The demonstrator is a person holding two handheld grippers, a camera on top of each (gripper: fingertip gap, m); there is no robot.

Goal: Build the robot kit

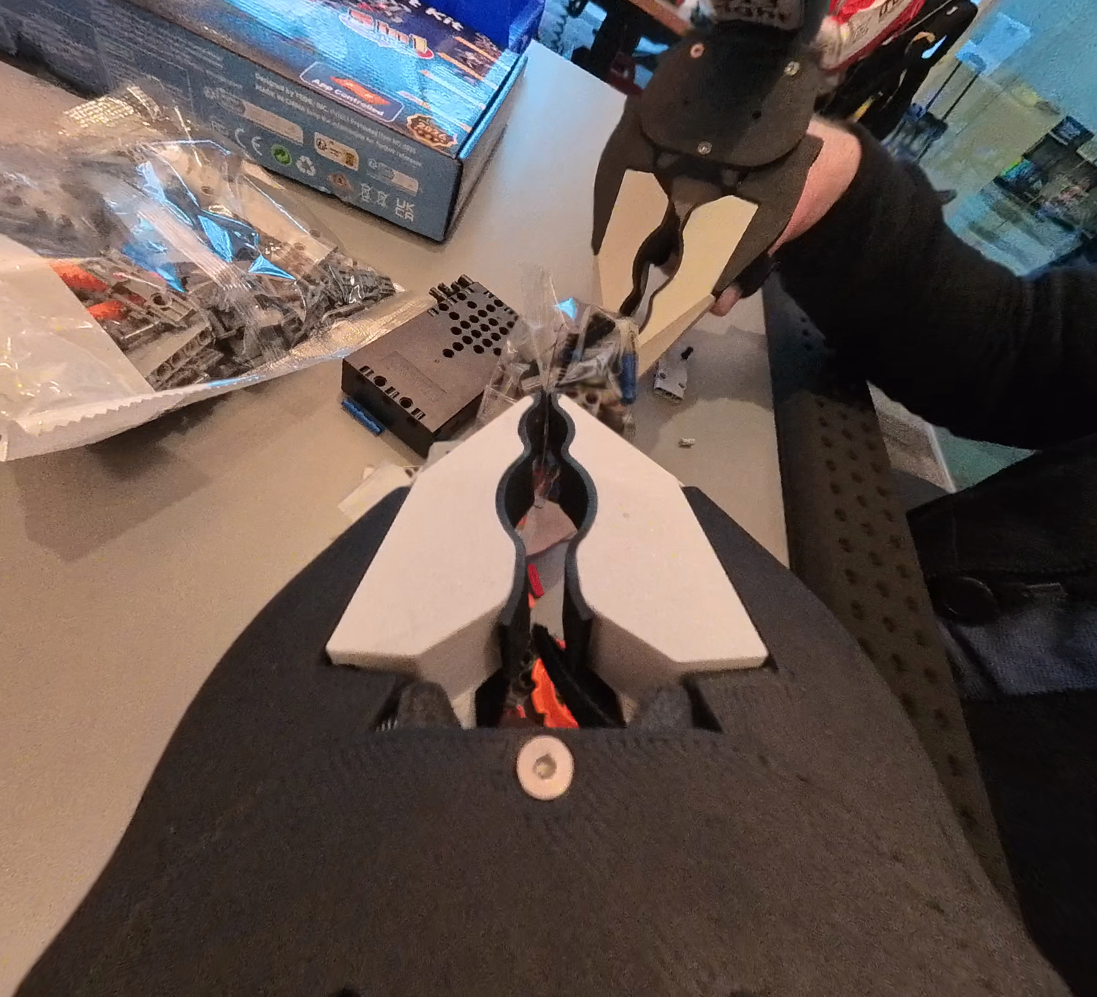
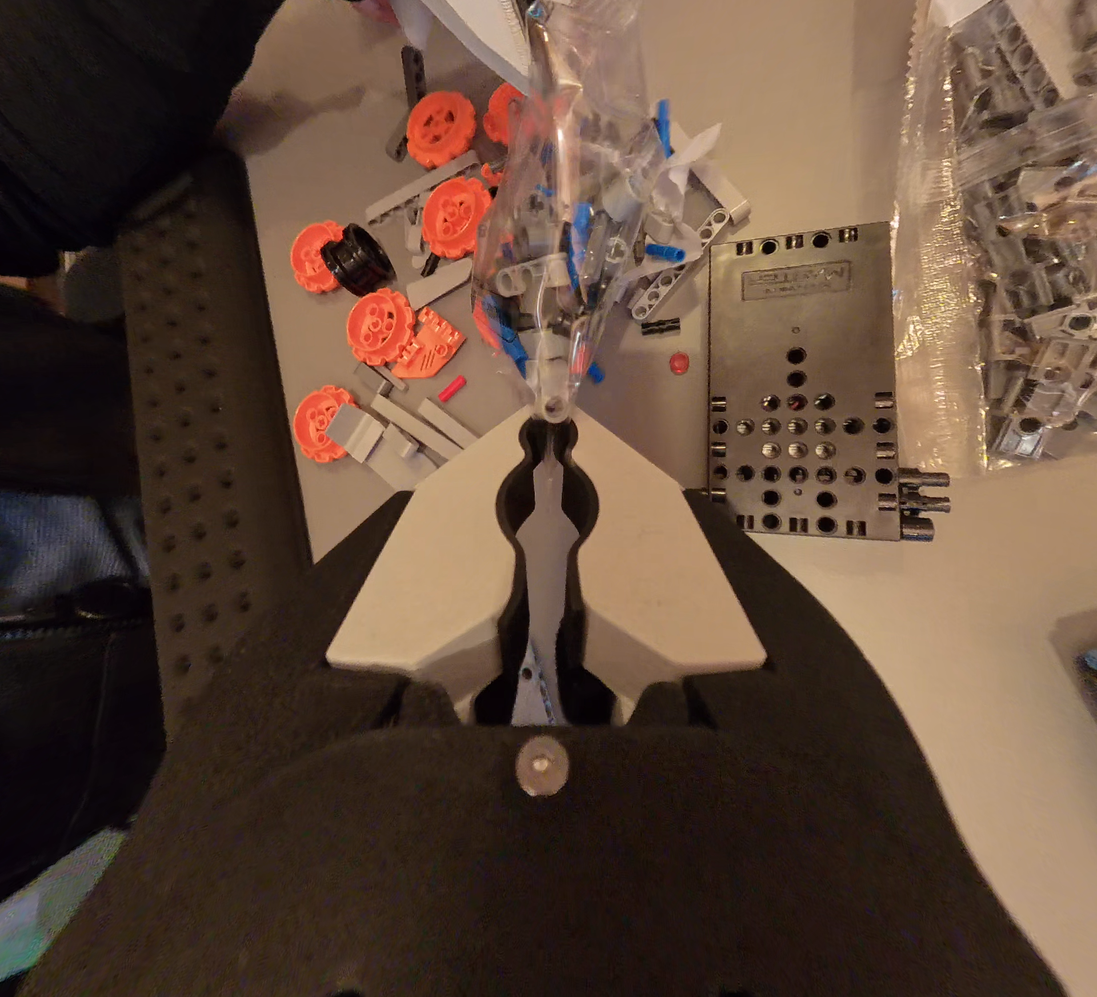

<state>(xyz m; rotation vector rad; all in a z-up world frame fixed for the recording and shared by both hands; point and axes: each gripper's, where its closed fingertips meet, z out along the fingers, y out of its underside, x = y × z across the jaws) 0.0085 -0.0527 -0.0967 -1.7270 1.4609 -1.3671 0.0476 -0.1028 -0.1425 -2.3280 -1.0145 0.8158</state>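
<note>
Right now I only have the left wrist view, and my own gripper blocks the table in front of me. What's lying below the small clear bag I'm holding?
Observer: Several loose orange wheels lie on the table below and beside the small bag, with grey beams among them.
Operator: Anything black mixed in?
Observer: Yes, a black rim rests against one orange wheel.
Operator: And near the black block?
Observer: A small round red piece lies beside the black block, on the bag's side.
</note>
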